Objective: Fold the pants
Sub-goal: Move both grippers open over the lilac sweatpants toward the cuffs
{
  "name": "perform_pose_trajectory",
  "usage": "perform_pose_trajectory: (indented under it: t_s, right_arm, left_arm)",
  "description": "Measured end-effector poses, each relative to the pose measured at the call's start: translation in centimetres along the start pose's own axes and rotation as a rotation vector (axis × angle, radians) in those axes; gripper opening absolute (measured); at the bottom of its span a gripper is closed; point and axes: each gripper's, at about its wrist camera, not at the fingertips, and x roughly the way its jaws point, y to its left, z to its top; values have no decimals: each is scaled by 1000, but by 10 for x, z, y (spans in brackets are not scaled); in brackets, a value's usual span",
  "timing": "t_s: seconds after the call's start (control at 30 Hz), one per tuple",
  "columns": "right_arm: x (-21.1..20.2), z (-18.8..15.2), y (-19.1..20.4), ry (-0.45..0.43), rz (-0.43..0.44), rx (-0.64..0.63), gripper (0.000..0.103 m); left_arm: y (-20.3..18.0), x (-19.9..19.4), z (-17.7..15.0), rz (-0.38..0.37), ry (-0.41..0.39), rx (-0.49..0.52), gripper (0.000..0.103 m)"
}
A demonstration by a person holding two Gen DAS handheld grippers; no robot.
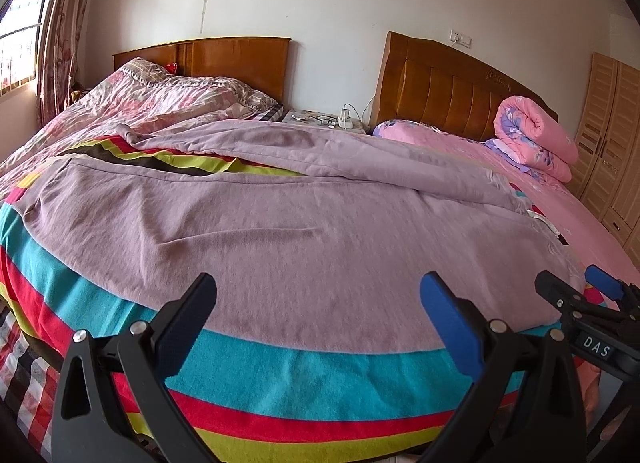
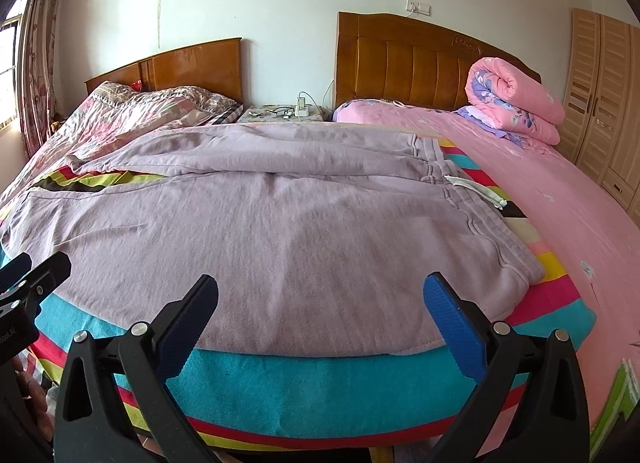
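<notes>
Lilac pants [image 1: 280, 223] lie spread across a striped blanket [image 1: 280, 375] on the bed, waistband to the right, legs running left; they also show in the right wrist view [image 2: 280, 223]. The waistband with its white drawstring [image 2: 476, 187] lies at the right. One leg is folded over along the far side. My left gripper [image 1: 318, 303] is open and empty, just over the pants' near edge. My right gripper [image 2: 320, 303] is open and empty, near the front edge by the waist; it also shows in the left wrist view [image 1: 572, 283]. The left gripper shows at the right wrist view's left edge [image 2: 28, 267].
A pink sheet [image 2: 560, 191] covers the bed to the right, with a rolled pink quilt [image 2: 516, 103] by the headboard [image 2: 420, 59]. A nightstand [image 2: 280, 113] with chargers stands between the beds. A floral quilt [image 1: 140, 103] lies at far left. A wardrobe [image 2: 604, 103] stands at the right.
</notes>
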Motion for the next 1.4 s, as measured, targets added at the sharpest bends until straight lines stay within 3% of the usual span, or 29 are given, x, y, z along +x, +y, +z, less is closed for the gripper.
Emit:
perform_pose_trajectory:
  t_s: [0.17,0.47,0.67,0.8,1.07,1.17,1.4]
  right_arm:
    - [1,1,-3,-3,-29,1,99]
    - [11,0,-4,33,-29,5,99]
    - [16,1,8,63,100,-22,99]
    - [20,1,24,65,161,-65,99]
    - [34,9,29,30,-16,-113,99]
    - [40,16,25,20,-72,-123,99]
    - [62,31,23,43,-88,-133,99]
  left_arm:
    - [1,-6,1,-12,-23,-14,102]
    - [3,-1,1,-14,5,-8,102]
    - [3,2,4,-17,-3,17,102]
    - [9,9,11,31,-5,19,102]
    - [7,24,33,195,-72,87,102]
    - [5,33,43,215,-81,100,102]
    - [3,57,63,224,-50,97,102]
